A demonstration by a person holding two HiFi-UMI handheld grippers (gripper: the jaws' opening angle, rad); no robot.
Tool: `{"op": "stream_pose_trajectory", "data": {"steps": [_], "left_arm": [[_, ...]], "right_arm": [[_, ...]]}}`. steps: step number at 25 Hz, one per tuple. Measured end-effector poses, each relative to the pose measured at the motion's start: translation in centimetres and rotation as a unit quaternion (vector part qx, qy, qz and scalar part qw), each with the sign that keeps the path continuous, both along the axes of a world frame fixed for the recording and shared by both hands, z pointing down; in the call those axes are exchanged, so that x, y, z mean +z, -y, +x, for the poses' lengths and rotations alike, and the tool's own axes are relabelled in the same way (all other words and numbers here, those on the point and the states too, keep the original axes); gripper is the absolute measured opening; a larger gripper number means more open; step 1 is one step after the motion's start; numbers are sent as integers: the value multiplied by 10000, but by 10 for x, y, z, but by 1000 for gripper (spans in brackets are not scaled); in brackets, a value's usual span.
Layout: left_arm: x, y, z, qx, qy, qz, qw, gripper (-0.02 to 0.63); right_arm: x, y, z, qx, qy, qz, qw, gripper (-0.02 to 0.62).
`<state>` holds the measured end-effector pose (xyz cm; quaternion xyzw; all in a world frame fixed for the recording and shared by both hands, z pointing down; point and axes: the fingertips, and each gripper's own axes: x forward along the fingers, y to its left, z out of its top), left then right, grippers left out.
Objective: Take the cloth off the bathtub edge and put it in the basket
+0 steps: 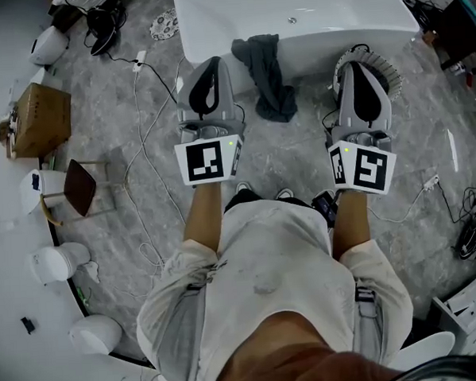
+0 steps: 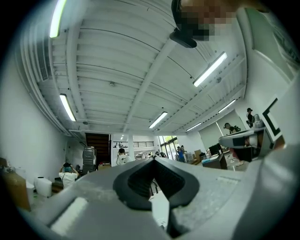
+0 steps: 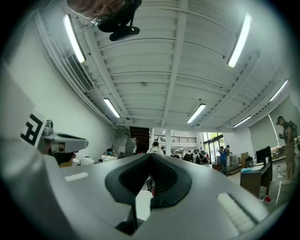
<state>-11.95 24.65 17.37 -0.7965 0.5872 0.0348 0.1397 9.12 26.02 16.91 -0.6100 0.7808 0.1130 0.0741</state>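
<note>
Over the bathtub's near edge, the head view gives me what neither gripper view does: the dark grey cloth (image 1: pixel 265 77) is draped across the rim of the white bathtub (image 1: pixel 213 20), its lower part hanging down the outer wall toward the grey floor (image 1: pixel 145 230). From the same view I see both grippers held out in front of the person and pointing toward the tub, with the cloth between them. The left gripper (image 1: pixel 211 62) sits just left of the cloth, close to it but apart. The right gripper (image 1: pixel 359 63) is further off on the other side, and its tip lies over a round white ribbed basket (image 1: pixel 383 66) that stands against the tub wall and is partly covered by it. The gripper views tilt up and miss the tub, cloth and basket altogether; they show a ribbed ceiling with strip lights and a long hall with people far off. What they do settle is the jaws. The left gripper (image 2: pixel 154 159) has its two black jaws meeting at the tip with nothing caught between them. The right gripper (image 3: pixel 151 154) is likewise closed tip to tip and empty. Each gripper view also catches the other gripper at its side edge. The cloth is untouched by either gripper.
</note>
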Motion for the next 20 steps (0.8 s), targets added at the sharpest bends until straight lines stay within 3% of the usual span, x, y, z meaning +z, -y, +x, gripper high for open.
{"op": "stream_pose_trajectory", "data": {"steps": [10,20], "left_arm": [[19,20,7,-48,-51,-202,9998,0],[32,128,-20,-19,-194,-110,9998,0]], "right_arm": [[32,21,0,-216,153,-313,9992,2],[43,122,-34,-241,129,-406,9988,2]]}}
